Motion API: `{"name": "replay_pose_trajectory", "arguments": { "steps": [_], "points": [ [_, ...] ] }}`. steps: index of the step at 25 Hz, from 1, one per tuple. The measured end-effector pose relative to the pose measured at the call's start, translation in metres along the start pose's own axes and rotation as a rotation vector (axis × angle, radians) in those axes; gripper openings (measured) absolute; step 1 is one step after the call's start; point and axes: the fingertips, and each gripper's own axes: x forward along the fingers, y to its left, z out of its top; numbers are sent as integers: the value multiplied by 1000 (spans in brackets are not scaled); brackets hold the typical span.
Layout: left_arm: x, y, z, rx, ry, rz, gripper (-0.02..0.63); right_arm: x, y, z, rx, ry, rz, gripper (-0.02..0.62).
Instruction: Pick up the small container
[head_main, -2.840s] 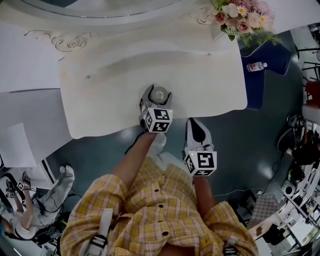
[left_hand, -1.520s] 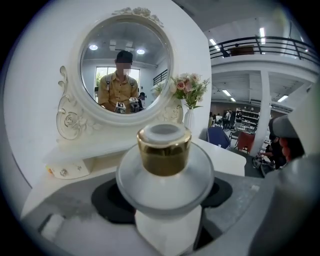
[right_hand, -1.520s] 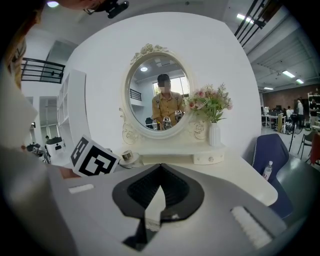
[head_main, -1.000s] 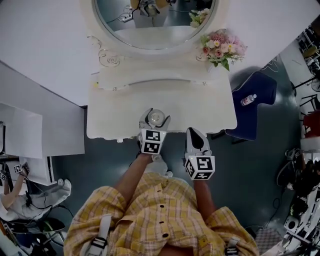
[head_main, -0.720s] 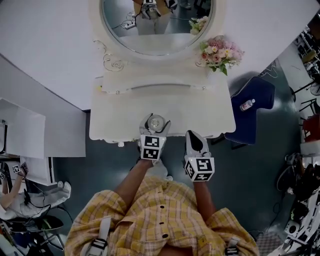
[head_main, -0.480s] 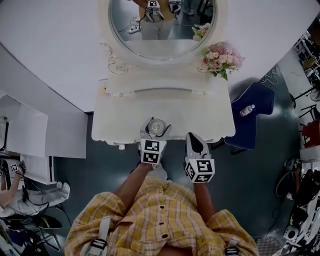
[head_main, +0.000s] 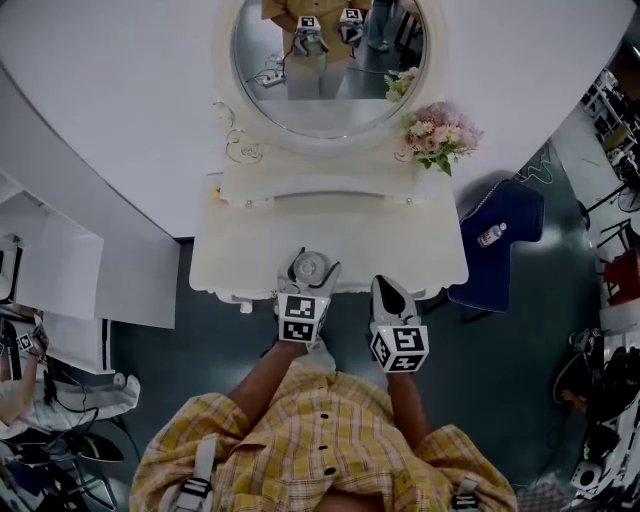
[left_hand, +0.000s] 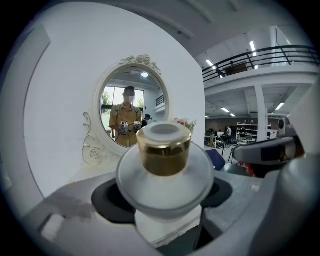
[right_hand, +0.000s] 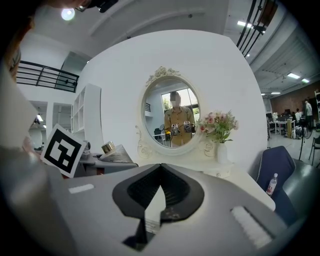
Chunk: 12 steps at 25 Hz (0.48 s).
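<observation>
A white shelf unit (head_main: 60, 280) is seen at far left, against a curved white wall. The white surface (head_main: 400, 250), a dressing table, is set against that wall. An oval mirror (head_main: 325, 60) is mounted above its raised back ledge, and the person in a yellow plaid shirt (head_main: 320, 440) is reflected in it.

At the surface's front edge, the small container (head_main: 309, 265), white-bodied with a gold cap, is gripped between the 2 jaws of the left hand-held gripper (head_main: 310, 273). The right hand-held gripper (head_main: 383, 285) is held just beside it with its jaws pressed together on nothing; its tips are at the front edge and its body is over the dark floor.

Pink flowers (head_main: 440, 135) in a white vase are placed at the back right corner. A blue chair (head_main: 510, 215) with a bottle (head_main: 491, 235) lying on it is seen right of the surface, and cluttered workshop gear is seen at far right.

Against 2.8 s ago, the container and left hand-held gripper have been drawn from the middle of the surface to its front edge, with the grasp kept. The whole mirror and more of the wall have been brought into view.
</observation>
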Motion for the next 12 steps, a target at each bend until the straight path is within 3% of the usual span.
{"name": "replay_pose_trajectory", "arguments": {
  "steps": [12],
  "points": [
    [-25,-2,21,18,-59,30,348,-9,4,15,-6,-31,20,2]
  ]
}}
